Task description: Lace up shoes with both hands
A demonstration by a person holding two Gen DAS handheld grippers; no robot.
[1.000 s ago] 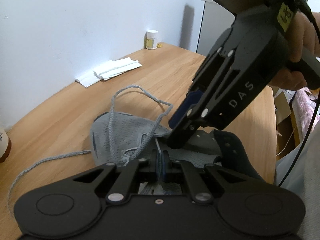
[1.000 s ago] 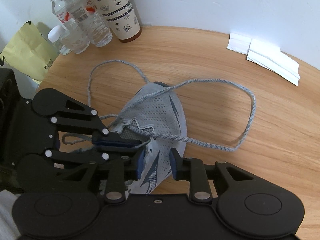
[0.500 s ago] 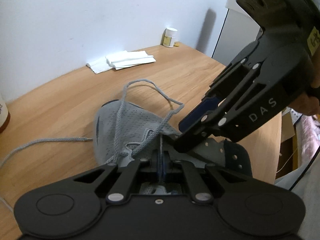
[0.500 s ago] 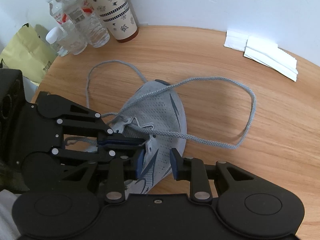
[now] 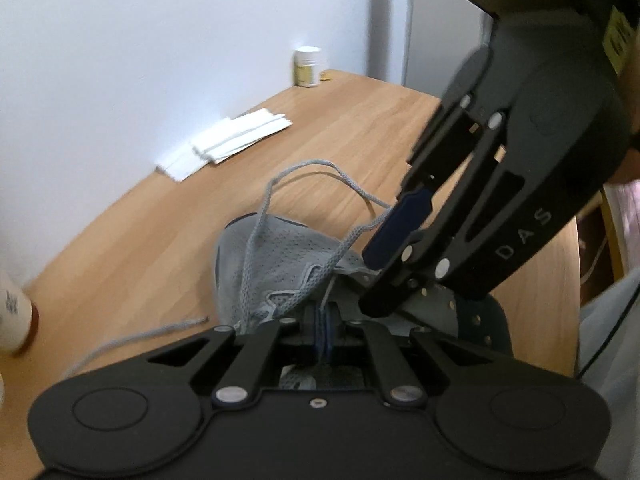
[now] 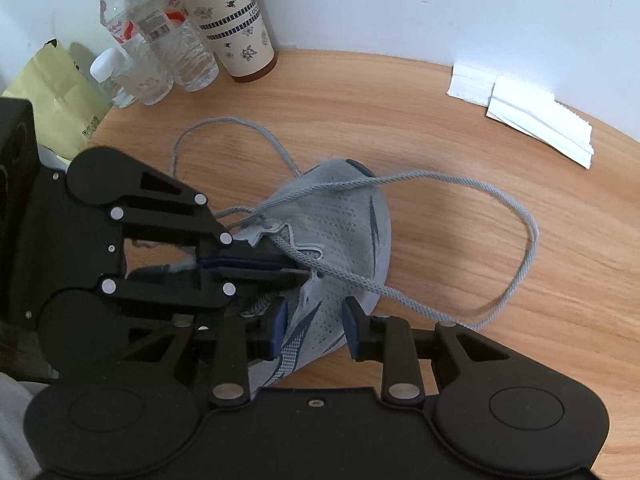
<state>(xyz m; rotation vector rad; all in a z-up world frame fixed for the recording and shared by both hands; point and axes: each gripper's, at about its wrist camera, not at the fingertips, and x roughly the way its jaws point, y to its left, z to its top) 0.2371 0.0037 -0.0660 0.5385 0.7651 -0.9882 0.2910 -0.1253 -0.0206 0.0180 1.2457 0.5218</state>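
Shoe: I see the grey mesh shoe (image 6: 340, 236) lying on the wooden table (image 6: 460, 128), toe toward the wall, its heel end nearest me under both grippers.

Lace: the grey lace (image 6: 520, 248) runs out of the eyelets over the toe. My right camera shows one wide loop on the table to the right of the shoe and a smaller loop to the left, toward the bottles; my left camera shows only part of the loop above the toe (image 5: 304, 168) and a loose end trailing left on the table.

Left gripper: in my right camera the left gripper (image 6: 292, 268) comes in from the left over the shoe's throat, its fingers pressed together. In its own camera (image 5: 322, 320) the blue pads meet on a thin pale strand that rises to the eyelets, so I read it as clamped on the lace.

Right gripper: in its own camera the right gripper (image 6: 314, 320) has its fingers apart, straddling the side of the shoe without pinching it. My left camera shows it (image 5: 384, 276) reaching down from the upper right, its tip just over the tongue.

Only in right view: three clear bottles (image 6: 156, 48), a leaf-print cup (image 6: 228, 16) and a yellow bag (image 6: 56, 88) at the far left.

Only in left view: a small white jar (image 5: 307, 66) at the wall, and a white cabinet (image 5: 440, 40).

Both views: folded white paper (image 6: 532, 120) by the wall.
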